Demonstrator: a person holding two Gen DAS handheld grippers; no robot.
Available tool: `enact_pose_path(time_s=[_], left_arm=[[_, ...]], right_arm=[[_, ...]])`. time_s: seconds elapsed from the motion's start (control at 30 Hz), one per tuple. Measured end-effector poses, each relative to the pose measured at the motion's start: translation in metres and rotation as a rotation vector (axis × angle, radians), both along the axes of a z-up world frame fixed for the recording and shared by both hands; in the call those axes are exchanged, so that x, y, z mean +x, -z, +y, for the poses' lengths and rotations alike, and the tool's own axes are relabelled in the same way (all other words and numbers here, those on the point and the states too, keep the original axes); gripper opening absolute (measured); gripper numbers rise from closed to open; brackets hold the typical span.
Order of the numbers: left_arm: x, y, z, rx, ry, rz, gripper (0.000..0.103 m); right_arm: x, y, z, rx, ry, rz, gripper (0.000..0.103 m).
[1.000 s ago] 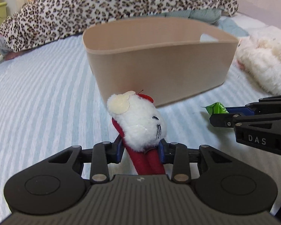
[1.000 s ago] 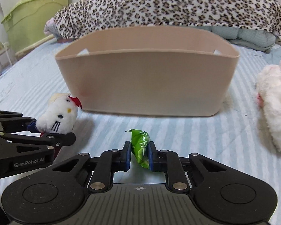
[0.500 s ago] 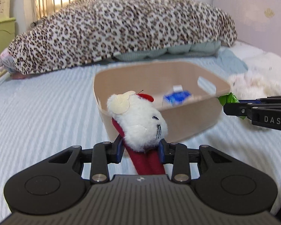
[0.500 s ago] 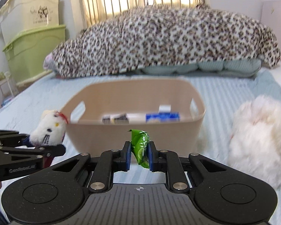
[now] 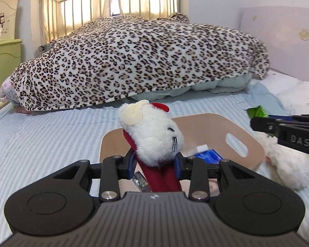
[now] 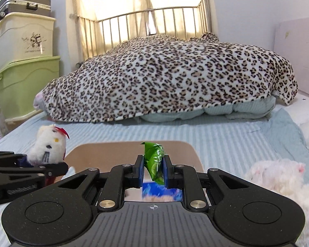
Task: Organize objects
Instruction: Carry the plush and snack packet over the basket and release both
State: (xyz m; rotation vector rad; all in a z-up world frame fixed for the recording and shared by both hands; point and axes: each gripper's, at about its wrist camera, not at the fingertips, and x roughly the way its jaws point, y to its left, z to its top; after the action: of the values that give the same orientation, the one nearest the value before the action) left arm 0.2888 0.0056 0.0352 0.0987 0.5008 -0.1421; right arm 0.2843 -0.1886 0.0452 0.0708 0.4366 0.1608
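Note:
My left gripper (image 5: 154,162) is shut on a white plush cat with a red bow and red body (image 5: 152,135) and holds it above the beige plastic basket (image 5: 251,144). The cat also shows in the right wrist view (image 6: 48,147). My right gripper (image 6: 153,171) is shut on a green snack packet (image 6: 155,162) over the basket (image 6: 187,150). The packet also shows in the left wrist view (image 5: 257,112). A blue packet (image 5: 209,156) lies inside the basket.
A fluffy white plush (image 6: 282,177) lies on the striped blue bed sheet (image 5: 41,135) right of the basket. A leopard-print blanket (image 6: 164,78) fills the back of the bed. Green and cream storage boxes (image 6: 24,78) stand at the left.
Both grippers have risen and moved forward with their loads. They went from in front of the basket's wall to above its open top, so its inside now shows.

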Motion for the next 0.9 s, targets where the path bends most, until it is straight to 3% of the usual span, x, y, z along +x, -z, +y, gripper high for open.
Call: enact_pose_path(time_s=[0.2,0.57,0.63,0.67,0.7,0.77,0.9], left_arm=[[0.033,0.02,-0.008,0.005,-0.035,0.042,0.038],[0.065,0.067,-0.016,0.044,-0.092,0.213,0.039],[0.064,0.069,-0.015,0.036,-0.114,0.226,0.042],[0.062,0.069,-0.014,0.035,-0.126,0.23,0.049],[0.061,0.068,-0.014,0.038,-0.133,0.233,0.061],[0.055,0.064,-0.017,0.054,-0.141,0.215,0.075],[0.039,0.05,-0.021,0.062,-0.126,0.187,0.08]], right_arm=[[0.027,0.019,0.004,-0.023,0.03,0.03,0.017],[0.06,0.064,0.0,-0.023,0.049,0.17,0.018],[0.06,0.067,-0.003,-0.014,0.045,0.187,0.027],[0.059,0.066,-0.003,-0.014,0.042,0.189,0.037],[0.058,0.065,-0.004,-0.012,0.028,0.192,0.049],[0.052,0.059,-0.005,-0.021,0.024,0.171,0.06],[0.034,0.043,-0.007,-0.031,0.017,0.14,0.066]])
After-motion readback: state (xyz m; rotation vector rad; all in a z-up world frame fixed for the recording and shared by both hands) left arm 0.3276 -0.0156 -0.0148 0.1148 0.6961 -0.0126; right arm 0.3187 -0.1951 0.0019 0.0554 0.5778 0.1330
